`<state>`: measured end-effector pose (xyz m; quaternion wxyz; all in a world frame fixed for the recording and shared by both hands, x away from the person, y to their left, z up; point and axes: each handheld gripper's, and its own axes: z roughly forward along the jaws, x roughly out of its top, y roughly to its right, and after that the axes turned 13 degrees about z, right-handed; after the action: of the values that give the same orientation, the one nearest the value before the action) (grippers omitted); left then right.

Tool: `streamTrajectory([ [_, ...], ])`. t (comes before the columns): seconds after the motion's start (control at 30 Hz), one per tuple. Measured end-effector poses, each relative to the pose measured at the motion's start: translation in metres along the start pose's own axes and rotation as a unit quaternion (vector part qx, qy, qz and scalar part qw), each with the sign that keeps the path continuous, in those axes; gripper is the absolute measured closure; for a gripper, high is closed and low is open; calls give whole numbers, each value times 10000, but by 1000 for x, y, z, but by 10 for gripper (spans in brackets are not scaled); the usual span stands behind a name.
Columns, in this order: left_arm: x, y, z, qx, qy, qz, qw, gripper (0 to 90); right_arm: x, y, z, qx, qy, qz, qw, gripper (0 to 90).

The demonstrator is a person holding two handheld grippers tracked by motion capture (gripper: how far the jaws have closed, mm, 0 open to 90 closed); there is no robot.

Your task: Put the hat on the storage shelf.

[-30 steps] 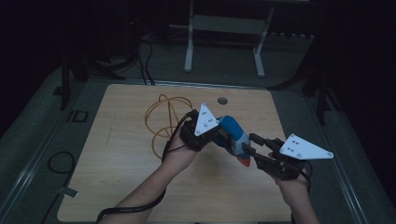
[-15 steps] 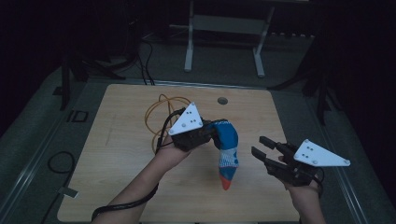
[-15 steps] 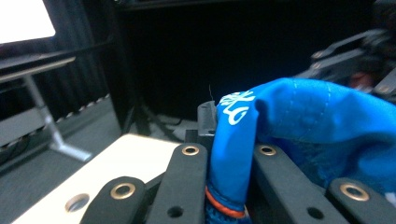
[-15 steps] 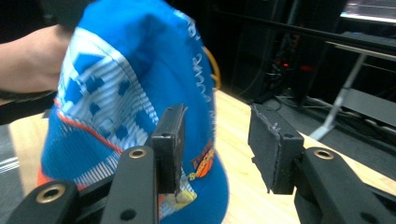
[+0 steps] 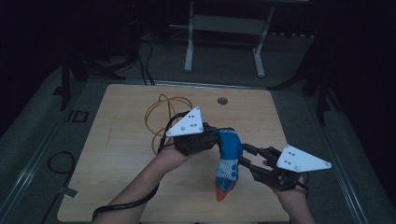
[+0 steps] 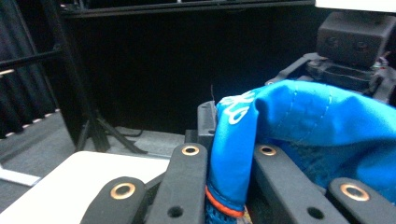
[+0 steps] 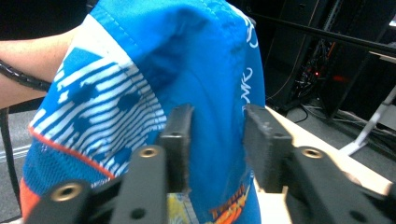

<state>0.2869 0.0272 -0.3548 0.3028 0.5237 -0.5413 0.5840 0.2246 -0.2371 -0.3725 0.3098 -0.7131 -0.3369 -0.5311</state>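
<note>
A light wooden table point(image 5: 116, 154) fills the middle of the frame, with a small round hole point(image 5: 222, 100) near its far edge. A loose loop of yellow cable point(image 5: 156, 114) lies on it, left of centre toward the upper part.

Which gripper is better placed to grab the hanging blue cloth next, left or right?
Right. The left gripper is already shut on the blue cloth, holding it up, while the right gripper is open with the cloth just ahead of its jaws.
</note>
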Motion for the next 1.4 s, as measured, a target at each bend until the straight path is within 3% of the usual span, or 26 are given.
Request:
streamTrajectory([
  [0.1, 0, 0, 1, -9, 7, -37, 10000, 885, 0, 1, 0, 32, 15, -17, 10000, 772],
  [0.17, 0, 0, 1, -9, 7, -37, 10000, 885, 0, 1, 0, 13, 10, -24, 10000, 772],
  [0.23, -1, 0, 1, -40, -14, -56, 10000, 885, 0, 2, 0, -46, 15, -33, 10000, 900],
  [0.43, -3, -3, -2, -12, -14, -117, 9999, 884, 2, -2, -4, -259, 77, -118, 9996, 900],
  [0.8, -2, -2, -6, -12, -65, -166, 9998, 871, 13, 3, -13, -255, 309, -24, 9992, 900],
  [1.03, 0, -1, -16, -55, -183, -132, 9997, 670, 20, 5, -17, -263, 367, -24, 9990, 900],
  [1.2, -1, 3, -28, 185, -425, -50, 9989, 579, 25, 6, -19, -283, 402, -5, 9988, 900],
  [1.4, -7, 8, -51, 342, -429, -148, 9984, 500, 30, 6, -20, -334, 456, -16, 9984, 900],
])
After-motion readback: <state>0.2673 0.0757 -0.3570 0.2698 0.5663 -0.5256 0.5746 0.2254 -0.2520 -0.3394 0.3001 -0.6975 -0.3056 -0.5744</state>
